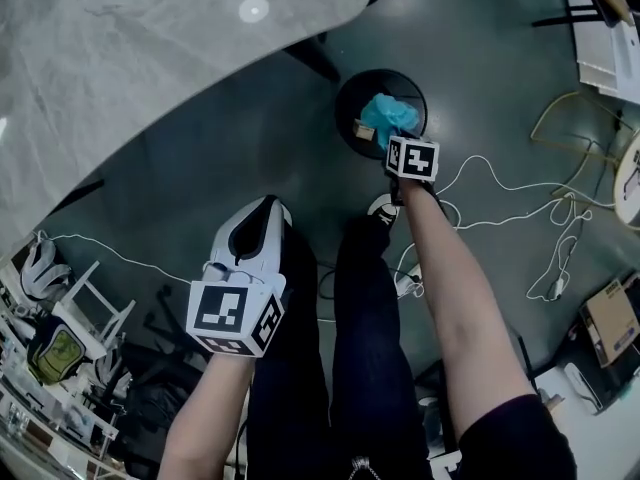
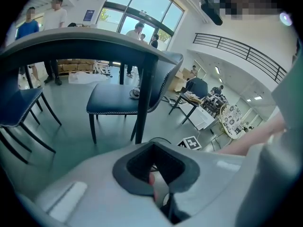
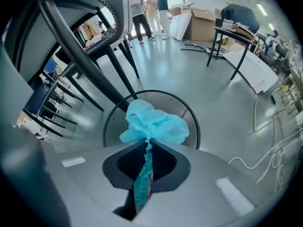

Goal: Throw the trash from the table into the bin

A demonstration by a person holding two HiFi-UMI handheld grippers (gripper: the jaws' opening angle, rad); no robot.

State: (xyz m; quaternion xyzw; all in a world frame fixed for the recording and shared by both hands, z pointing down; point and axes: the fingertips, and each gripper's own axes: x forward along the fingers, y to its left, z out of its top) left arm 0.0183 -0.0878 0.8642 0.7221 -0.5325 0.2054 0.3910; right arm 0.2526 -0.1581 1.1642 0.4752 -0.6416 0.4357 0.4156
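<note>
1. Your right gripper [image 3: 146, 150] is clamped on the twisted tail of a blue paper wad [image 3: 154, 124].
2. The wad sits over the black mesh bin [image 3: 189, 119], at 12 o'clock from the jaws.
3. Your left gripper [image 2: 152, 148] is closed with nothing in it, at 7 o'clock from the bin in the head view.
4. The table [image 1: 150, 58] is at 10 o'clock.

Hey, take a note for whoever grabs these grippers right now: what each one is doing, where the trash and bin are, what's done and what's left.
Left gripper: shut, empty, held apart from the bin.
Right gripper: shut on the crumpled blue wad, right above the black mesh bin on the floor.
Done: the wad is at the bin; a small tan scrap lies inside.
Left: open the right jaws to drop the wad, then check the table; most of it is out of view.
</note>
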